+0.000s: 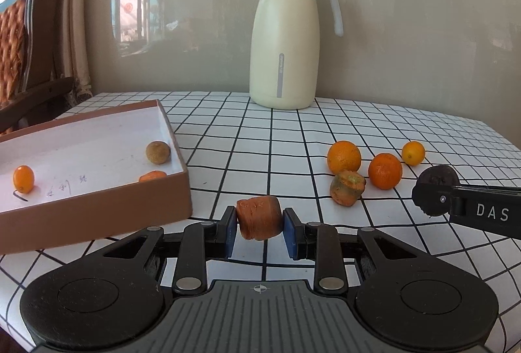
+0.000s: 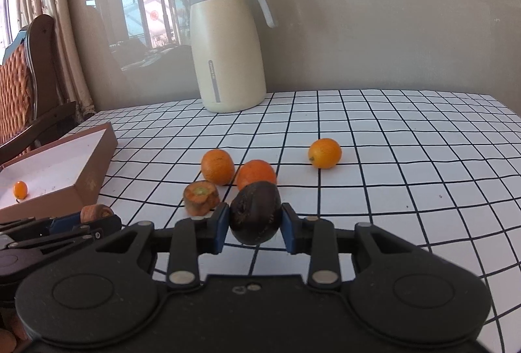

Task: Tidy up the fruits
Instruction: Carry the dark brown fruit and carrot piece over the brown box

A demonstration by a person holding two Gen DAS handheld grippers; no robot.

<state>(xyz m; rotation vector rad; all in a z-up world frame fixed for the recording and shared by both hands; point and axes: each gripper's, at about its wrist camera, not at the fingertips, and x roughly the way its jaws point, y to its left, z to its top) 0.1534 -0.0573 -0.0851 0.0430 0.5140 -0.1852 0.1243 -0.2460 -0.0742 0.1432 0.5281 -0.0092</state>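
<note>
jaws of the left gripper clamp a carrot chunk, and those of the right gripper clamp a dark round fruit; both tools tilt downward over the checked tabletop. the chunk hangs just beside the near right corner of the brown box, which holds a kumquat and a longan. two oranges, a carrot stub and another kumquat lie ahead, open cloth to their right.
</note>
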